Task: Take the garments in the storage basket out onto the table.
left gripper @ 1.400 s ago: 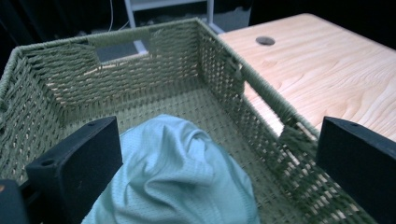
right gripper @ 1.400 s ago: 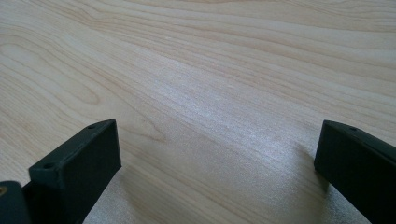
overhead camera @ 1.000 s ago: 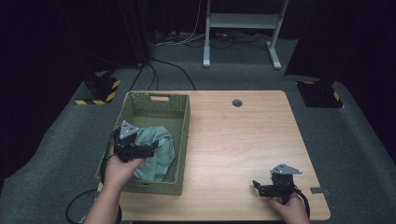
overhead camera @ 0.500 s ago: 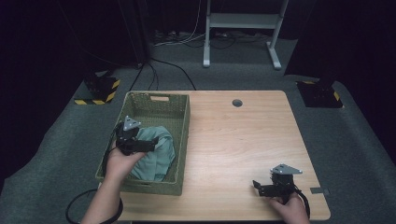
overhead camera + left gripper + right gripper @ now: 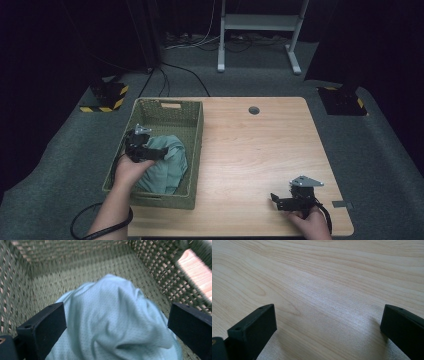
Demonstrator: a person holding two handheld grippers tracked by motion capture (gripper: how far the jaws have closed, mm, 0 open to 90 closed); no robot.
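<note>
From above I see my right gripper (image 5: 286, 201) low on the desk (image 5: 260, 150), near its front edge; its own view shows the jaws spread wide over bare wood, holding nothing. Farther off to the left, my left gripper (image 5: 150, 151) hangs over the basket (image 5: 195, 145), above the cloth (image 5: 167, 167). Its own view adds what the high one cannot: jaws released, straddling the pale mesh cloth (image 5: 112, 320) bunched on the basket's (image 5: 155, 272) woven floor.
</note>
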